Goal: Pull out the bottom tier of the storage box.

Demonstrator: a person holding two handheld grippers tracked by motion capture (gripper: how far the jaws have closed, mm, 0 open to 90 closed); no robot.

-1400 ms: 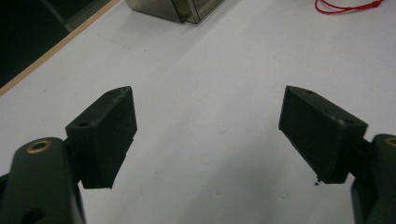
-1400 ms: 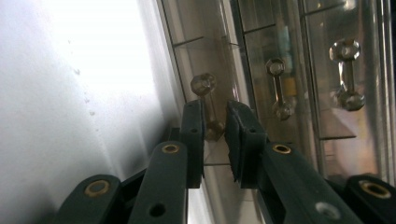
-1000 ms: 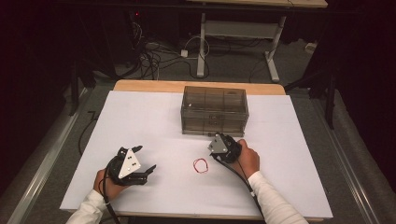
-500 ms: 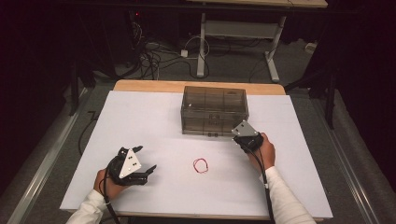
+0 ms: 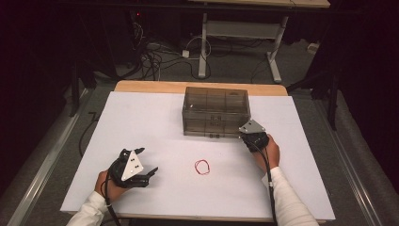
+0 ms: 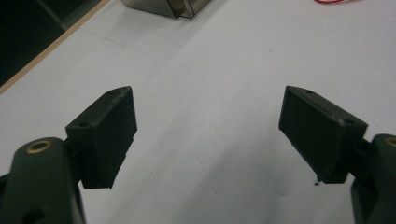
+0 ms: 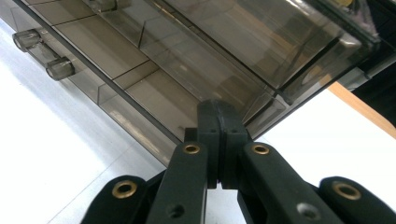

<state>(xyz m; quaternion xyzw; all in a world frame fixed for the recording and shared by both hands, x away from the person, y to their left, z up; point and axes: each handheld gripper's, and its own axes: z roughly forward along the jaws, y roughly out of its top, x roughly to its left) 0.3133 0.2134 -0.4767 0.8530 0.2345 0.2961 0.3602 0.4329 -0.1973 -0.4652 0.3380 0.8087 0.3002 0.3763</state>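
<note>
1. While the right gripper (image 5: 248, 137) sits close to the box (image 5: 215, 112), its 2 black jaws are pressed flat together and hold nothing. You can see that well in the right gripper view, where the jaws meet with no gap.
2. The box is see-through and grey, with little drawers. It stands at the far middle of the counter (image 5: 141, 117), on the white sheet. Its long side runs from left to right.
3. In the right gripper view the box (image 7: 187, 60) is just ahead of the jaw tips, very near, by its lower right corner. I cannot tell if the tips touch it. 2 small round knobs (image 7: 44, 53) on the drawer front sit off to the left of the jaws, well apart from them.
4. The left gripper (image 5: 149, 173) rests near the front left of the counter. Its jaws stand wide open with nothing between them, as the left gripper view shows.
5. A red rubber band (image 5: 202, 166) lies flat on the sheet between the 2 grippers, apart from both.
6. The right gripper is the one nearer the box. I think it has to slide left along the front to reach the knobs.
</note>
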